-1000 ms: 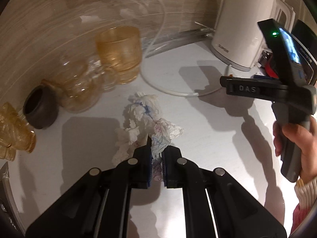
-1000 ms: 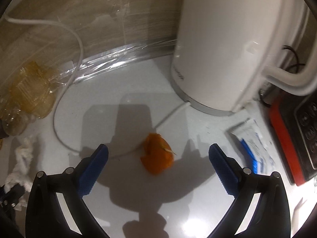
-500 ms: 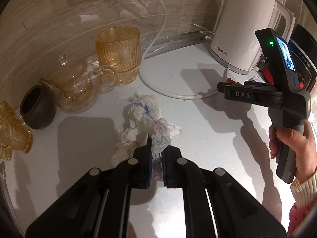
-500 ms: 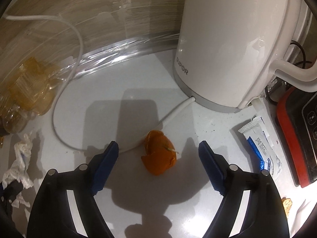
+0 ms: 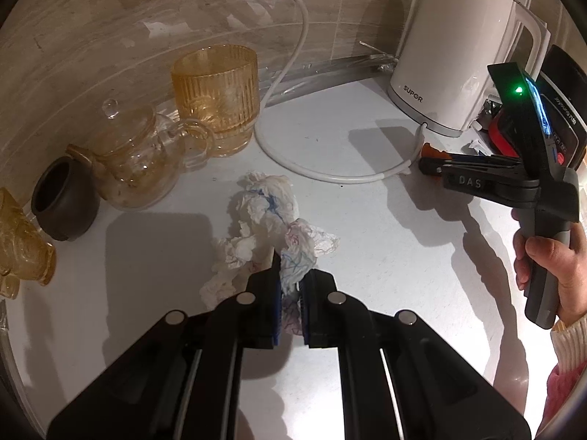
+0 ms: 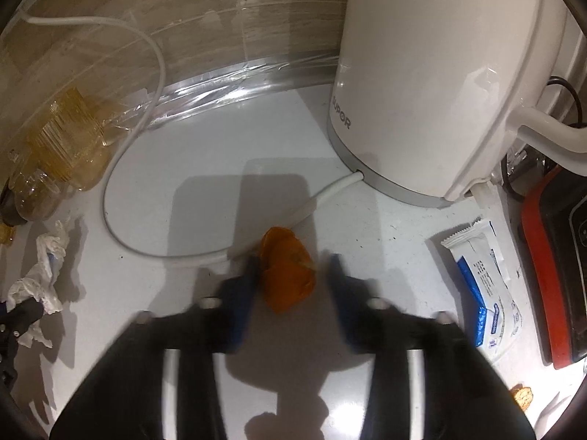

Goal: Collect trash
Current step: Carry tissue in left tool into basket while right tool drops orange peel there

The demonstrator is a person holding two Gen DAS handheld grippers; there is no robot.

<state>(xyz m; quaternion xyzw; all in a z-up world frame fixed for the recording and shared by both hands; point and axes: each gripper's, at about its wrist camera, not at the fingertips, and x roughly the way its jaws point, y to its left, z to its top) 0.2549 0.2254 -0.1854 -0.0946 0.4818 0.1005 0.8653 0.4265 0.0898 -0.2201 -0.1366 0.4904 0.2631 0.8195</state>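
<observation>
Counter (image 5: 385, 256): white, smooth, bounded at the back by a tiled wall with a foil-covered strip along its foot. Open surface is seen between the crumpled tissue (image 5: 271, 220) and the white kettle (image 6: 440, 73), crossed only by the looping white cord (image 6: 121, 238); the left edge is crowded with glassware.

Left gripper (image 5: 291, 293): jaws nearly closed, clamped on the near end of the tissue — thin, wrinkled paper marked with blue and pink, the rest of it lying on the counter ahead.

Right gripper (image 6: 291, 267): blurred; jaws partly apart, set either side of the orange peel (image 6: 288, 271). The left finger is seen touching the peel, the right finger just beside it; a firm grip cannot be confirmed. The peel — curled, matte orange — rests on the counter beside the cord.

Also listed: ribbed amber glass (image 5: 216, 91), clear glass teapot (image 5: 139, 161), dark round pot (image 5: 62, 201), blue-and-white sachet (image 6: 484, 278) near the kettle's base.
</observation>
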